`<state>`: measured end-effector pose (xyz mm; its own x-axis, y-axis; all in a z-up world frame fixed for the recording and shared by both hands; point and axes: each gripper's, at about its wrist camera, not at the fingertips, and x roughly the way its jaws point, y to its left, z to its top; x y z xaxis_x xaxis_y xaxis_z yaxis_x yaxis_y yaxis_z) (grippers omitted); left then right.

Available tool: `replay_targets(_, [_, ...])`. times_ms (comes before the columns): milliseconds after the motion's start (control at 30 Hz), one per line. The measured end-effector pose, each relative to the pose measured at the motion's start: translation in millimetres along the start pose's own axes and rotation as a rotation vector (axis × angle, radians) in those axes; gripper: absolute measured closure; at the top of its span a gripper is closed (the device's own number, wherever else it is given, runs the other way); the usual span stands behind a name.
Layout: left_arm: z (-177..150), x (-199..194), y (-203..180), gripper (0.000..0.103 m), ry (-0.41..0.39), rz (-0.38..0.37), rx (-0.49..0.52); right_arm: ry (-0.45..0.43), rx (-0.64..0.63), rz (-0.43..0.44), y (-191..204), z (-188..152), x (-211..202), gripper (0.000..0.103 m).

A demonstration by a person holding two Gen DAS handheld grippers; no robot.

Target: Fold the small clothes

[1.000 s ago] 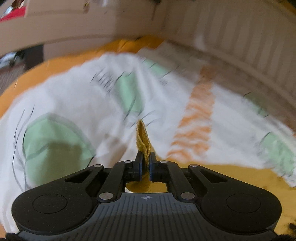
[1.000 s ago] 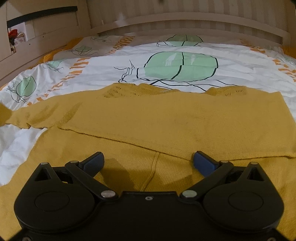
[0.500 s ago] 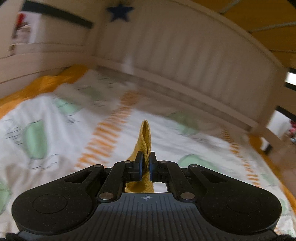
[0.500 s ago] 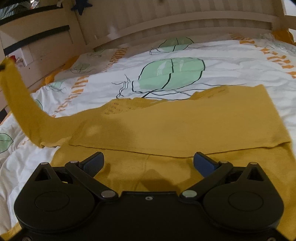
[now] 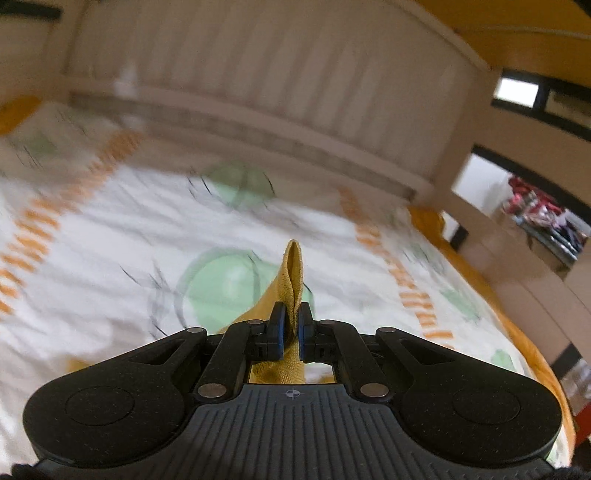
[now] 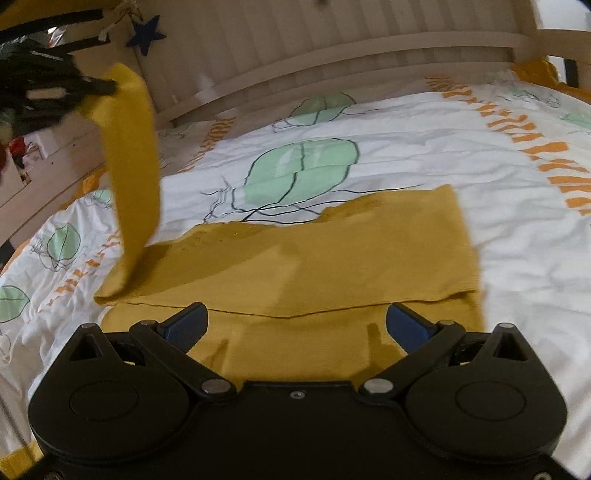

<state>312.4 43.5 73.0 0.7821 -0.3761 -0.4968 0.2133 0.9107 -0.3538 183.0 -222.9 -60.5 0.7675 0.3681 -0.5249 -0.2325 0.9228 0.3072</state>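
A mustard-yellow knit sweater (image 6: pixel 332 258) lies partly folded on the bed, in the right wrist view. Its left sleeve (image 6: pixel 133 155) rises off the bed to the upper left, where my left gripper (image 6: pixel 74 92) holds its end, blurred. In the left wrist view the left gripper (image 5: pixel 291 332) is shut on the sleeve cuff (image 5: pixel 293 269), which sticks up between the pads. My right gripper (image 6: pixel 295 325) stands open just above the sweater's near edge, with nothing between its blue pads (image 6: pixel 188 321).
The bed has a white sheet (image 6: pixel 517 240) printed with green leaves and orange stripes. A slatted beige headboard (image 6: pixel 332 48) runs along the far side, and a side rail (image 6: pixel 44 173) along the left. A blue star (image 6: pixel 146 35) hangs on the wall.
My left gripper swung the sleeve up off the bed and across to the right, over the sweater. The right gripper drifted a little and stayed open.
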Motion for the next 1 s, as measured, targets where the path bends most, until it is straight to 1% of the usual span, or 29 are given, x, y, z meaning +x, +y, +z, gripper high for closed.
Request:
replay_targets(100, [-21, 25, -14, 0.097, 0.048, -0.02, -0.027, -0.002, 0.019, -0.017, -10, 0, -4, 0.0])
replay_targets(167, [-35, 43, -24, 0.096, 0.076, -0.03, -0.026, -0.001, 0.042, -0.023, -17, -1, -4, 0.0])
replay_targets(333, [-46, 59, -49, 0.092, 0.119, -0.074, 0.066, 0.007, 0.073, -0.032, -25, -2, -2, 0.0])
replay_targets(400, [-47, 51, -55, 0.073, 0.116, -0.098, 0.093, 0.01, 0.073, -0.032, -26, -2, -2, 0.0])
replay_targets(433, [-48, 45, -55, 0.063, 0.1, -0.104, 0.107, 0.012, 0.071, -0.032, -25, -2, -1, 0.0])
replay_targets(467, [-49, 39, -54, 0.061, 0.081, -0.1, 0.122, 0.013, 0.068, -0.031, -24, -2, -2, 0.0])
replay_targets(533, [-53, 27, -48, 0.061, 0.055, -0.063, 0.152, 0.011, 0.064, -0.027, -24, -1, -1, 0.0])
replay_targets(600, [-59, 21, -41, 0.06, 0.048, -0.025, 0.161, 0.012, 0.063, -0.023, -22, 1, 1, 0.0])
replay_targets(833, [-98, -4, 29, 0.059, 0.058, 0.195, 0.073, 0.005, 0.039, 0.0, -15, 12, 15, 0.0])
replay_targets(933, [-114, -13, 53, 0.059, 0.069, 0.273, 0.055, 0.002, 0.036, 0.01, -13, 18, 24, 0.001])
replay_targets(1000, [-123, -18, 65, 0.059, 0.08, 0.31, 0.046, -0.003, 0.039, 0.011, -12, 23, 32, 0.001])
